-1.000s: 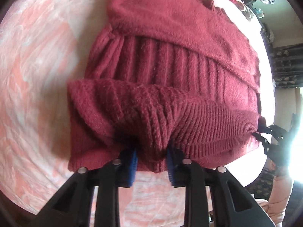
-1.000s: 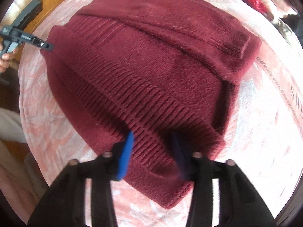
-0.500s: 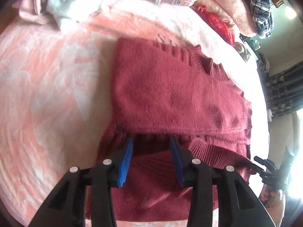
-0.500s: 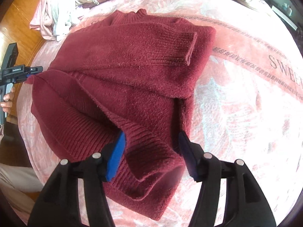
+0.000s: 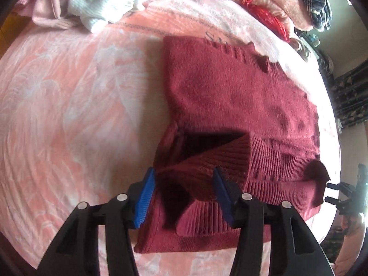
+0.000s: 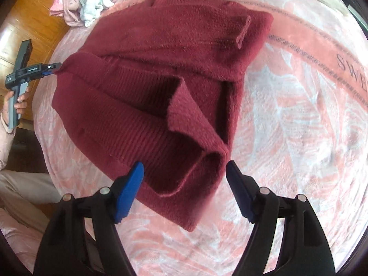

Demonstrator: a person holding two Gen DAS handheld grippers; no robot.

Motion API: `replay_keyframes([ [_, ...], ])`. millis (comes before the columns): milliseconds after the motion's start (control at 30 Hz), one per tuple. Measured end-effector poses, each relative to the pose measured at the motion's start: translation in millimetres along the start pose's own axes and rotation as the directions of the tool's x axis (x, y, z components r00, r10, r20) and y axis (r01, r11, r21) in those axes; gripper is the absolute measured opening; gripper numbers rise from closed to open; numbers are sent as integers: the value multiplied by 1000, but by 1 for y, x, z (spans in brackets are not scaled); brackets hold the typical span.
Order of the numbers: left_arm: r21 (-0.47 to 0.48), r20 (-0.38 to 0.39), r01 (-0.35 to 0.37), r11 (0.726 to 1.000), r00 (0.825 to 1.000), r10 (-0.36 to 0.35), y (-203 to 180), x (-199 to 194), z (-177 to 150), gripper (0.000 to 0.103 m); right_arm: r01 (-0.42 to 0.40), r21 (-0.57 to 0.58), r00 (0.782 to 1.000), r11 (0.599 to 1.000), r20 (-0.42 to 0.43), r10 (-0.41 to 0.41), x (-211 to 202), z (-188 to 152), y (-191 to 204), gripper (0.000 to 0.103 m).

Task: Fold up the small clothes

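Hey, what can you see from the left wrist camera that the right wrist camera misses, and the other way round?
Left wrist only: a plaid garment and shiny red fabric at the bed's far edge, plus the left tongs up close, jaws apart, pads clear of the knit.

Right wrist only: the wooden floor, the hand gripping the left tool's handle, and the right tongs up close, jaws wide.

Both: the maroon sweater, partly folded on the pink blanket, and the pale clothes pile.

Both claws (image 5: 181,195) (image 6: 184,191) spread apart.
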State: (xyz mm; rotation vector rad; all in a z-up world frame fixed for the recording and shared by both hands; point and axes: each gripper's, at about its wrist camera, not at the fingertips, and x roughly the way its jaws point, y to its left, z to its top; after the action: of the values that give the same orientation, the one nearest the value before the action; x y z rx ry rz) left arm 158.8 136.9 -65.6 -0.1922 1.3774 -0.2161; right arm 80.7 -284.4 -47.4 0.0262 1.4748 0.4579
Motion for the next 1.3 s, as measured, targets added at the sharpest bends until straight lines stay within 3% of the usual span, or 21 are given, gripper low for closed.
replay_keyframes([
  [100, 29, -84, 11, 1000, 996, -8, -6, 18, -17, 54, -122, 88, 991, 989, -44, 126, 10, -9, -11, 73],
  [167, 30, -122, 7, 1000, 992, -3, -6, 29, -22, 55, -132, 122, 988, 984, -68, 141, 19, -11, -15, 72],
  [333, -1, -128, 10, 1000, 992, -10, -6, 29, -22, 60, -161, 149, 983, 976, -64, 172, 21, -9, -17, 50],
  [467, -16, -99, 25, 1000, 995, -27, -1, 11, -17, 60, -149, 134, 986, 980, -54, 157, 10, -9, -15, 52],
  [667, -35, -26, 23, 999, 999, -24, 16, -22, -14, 72, -165, 127, 985, 978, -37, 171, 0, -12, -13, 59],
  [1033, -22, -153, 60, 998, 986, -62, 5, 24, -33, 71, -172, 177, 977, 969, -96, 191, 24, -12, -2, 60],
  [1067, -28, -150, 59, 998, 987, -63, 4, 25, -33, 71, -177, 186, 975, 966, -98, 197, 26, -12, -3, 58],
  [1100, -33, -147, 61, 998, 987, -65, 4, 25, -32, 71, -184, 196, 974, 963, -96, 206, 27, -12, -5, 49],
  [1233, -30, -129, 58, 998, 990, -61, 3, 20, -30, 45, -236, 231, 964, 944, -68, 257, 27, -11, -13, 12],
  [1300, -45, -134, 73, 996, 988, -78, 5, 22, -28, 34, -245, 237, 963, 940, -50, 264, 24, -10, -16, 10],
])
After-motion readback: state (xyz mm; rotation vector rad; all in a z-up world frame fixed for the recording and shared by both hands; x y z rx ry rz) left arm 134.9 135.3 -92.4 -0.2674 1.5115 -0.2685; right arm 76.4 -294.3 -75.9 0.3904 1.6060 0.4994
